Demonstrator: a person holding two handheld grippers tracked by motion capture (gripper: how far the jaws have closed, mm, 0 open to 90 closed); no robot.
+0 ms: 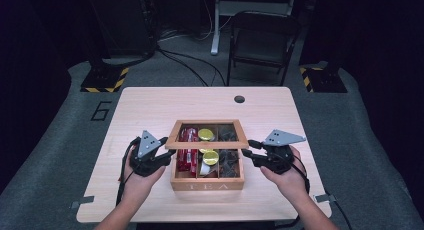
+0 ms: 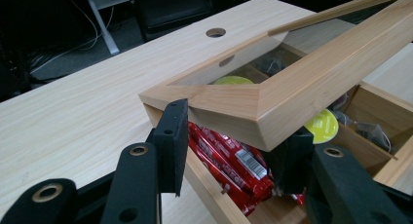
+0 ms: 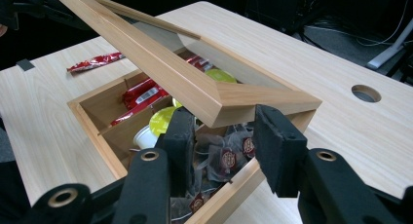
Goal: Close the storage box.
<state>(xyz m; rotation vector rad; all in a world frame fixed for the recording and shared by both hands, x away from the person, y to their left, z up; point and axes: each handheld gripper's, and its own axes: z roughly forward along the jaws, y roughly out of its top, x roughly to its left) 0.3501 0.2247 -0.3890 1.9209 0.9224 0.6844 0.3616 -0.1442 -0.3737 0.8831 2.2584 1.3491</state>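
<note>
A wooden tea box (image 1: 207, 182) marked TEA stands near the table's front edge. Its glass-windowed lid (image 1: 207, 145) hangs partly raised and tilted over the compartments. My left gripper (image 1: 170, 155) is shut on the lid's front left corner (image 2: 292, 97), one pad against its side and one beneath. My right gripper (image 1: 250, 150) grips the front right corner (image 3: 263, 100) the same way. Inside lie red packets (image 2: 234, 160), yellow capsules (image 1: 210, 157) and dark tea bags (image 3: 229, 158).
A loose red packet (image 3: 95, 62) lies on the table beside the box's far side in the right gripper view. A round cable hole (image 1: 239, 99) sits near the table's back edge. A folding chair (image 1: 260, 40) and cables stand beyond the table.
</note>
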